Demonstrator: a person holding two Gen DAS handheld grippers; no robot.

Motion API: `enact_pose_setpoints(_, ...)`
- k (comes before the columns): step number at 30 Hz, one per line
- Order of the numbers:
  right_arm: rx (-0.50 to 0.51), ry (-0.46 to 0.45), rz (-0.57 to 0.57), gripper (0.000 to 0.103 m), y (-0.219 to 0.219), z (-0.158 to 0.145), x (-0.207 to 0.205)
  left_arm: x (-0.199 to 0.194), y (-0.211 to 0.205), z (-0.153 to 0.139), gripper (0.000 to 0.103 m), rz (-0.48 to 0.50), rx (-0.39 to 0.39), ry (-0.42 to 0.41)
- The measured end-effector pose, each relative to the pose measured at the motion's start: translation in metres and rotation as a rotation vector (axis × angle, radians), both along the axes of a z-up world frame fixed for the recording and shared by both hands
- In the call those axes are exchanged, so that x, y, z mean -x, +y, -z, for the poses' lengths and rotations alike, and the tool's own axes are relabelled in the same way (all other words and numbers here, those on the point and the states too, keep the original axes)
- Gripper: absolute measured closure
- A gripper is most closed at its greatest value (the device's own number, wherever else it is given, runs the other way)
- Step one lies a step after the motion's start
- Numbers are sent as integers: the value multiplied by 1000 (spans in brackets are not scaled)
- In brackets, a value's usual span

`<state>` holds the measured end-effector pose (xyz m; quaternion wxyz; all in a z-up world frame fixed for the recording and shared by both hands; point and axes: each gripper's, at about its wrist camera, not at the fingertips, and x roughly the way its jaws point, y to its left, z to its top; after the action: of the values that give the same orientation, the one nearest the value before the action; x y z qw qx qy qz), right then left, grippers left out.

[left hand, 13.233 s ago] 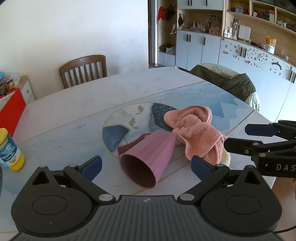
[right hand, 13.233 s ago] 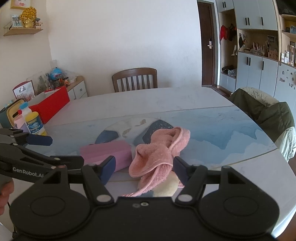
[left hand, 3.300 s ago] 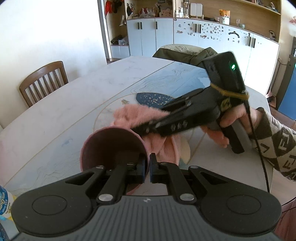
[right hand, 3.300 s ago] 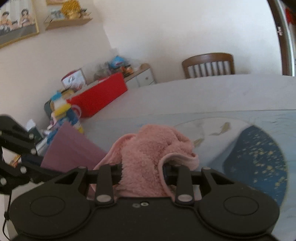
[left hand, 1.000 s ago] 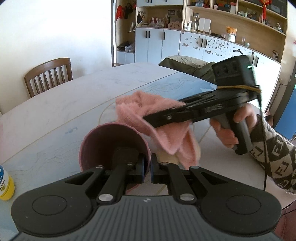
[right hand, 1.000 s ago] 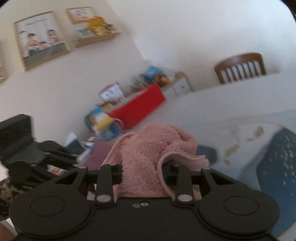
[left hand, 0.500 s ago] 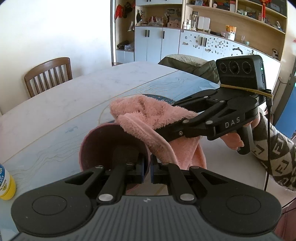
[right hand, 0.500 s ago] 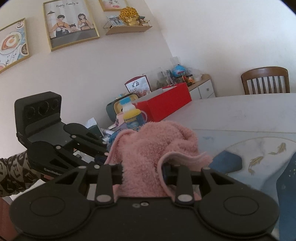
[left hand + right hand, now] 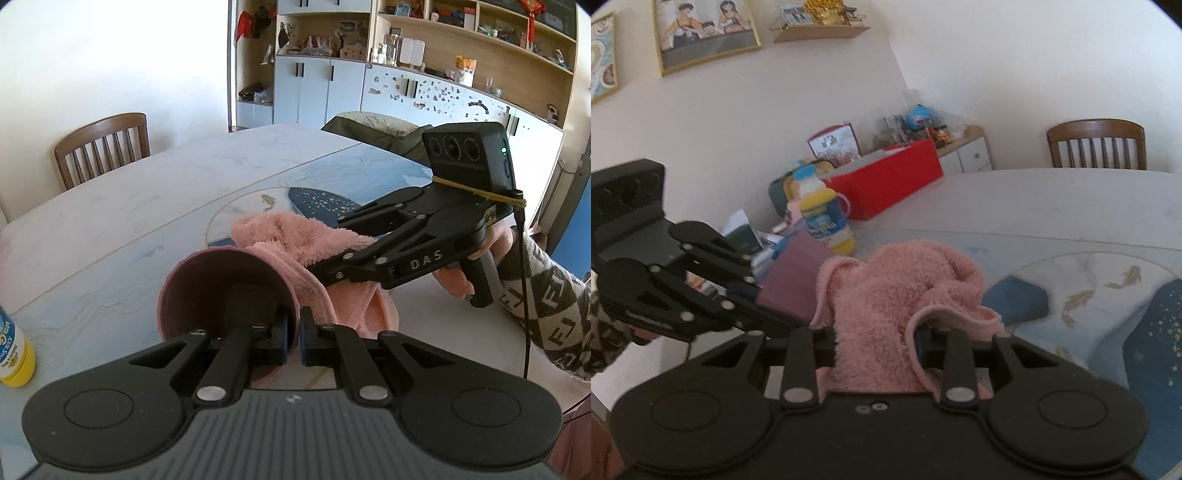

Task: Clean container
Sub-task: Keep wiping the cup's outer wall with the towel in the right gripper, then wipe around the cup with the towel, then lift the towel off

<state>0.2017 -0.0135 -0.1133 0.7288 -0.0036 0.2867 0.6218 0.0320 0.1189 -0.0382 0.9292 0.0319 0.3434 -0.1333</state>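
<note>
1. Cabinets and open shelves (image 9: pixel 406 74) line the far wall; a wooden chair (image 9: pixel 101 147) stands behind the pale table (image 9: pixel 147 206).
2. On the right, a patterned sleeve (image 9: pixel 554 295) runs out of frame.
3. The right gripper (image 9: pixel 325 273) is clenched on the pink towel (image 9: pixel 901 295), which hides its fingertips.
4. The left gripper (image 9: pixel 293 332) pinches the pink container (image 9: pixel 221 291) by its rim, mouth toward the camera; its base is hidden.
5. A yellow bottle (image 9: pixel 13 354) is cut off at the edge.
</note>
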Motion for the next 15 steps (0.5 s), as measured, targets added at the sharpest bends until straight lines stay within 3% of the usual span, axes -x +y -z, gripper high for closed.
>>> enact_pose_setpoints(15,149,-67,142,72,13,15,-6,7,6,0,97,-1,6,-4)
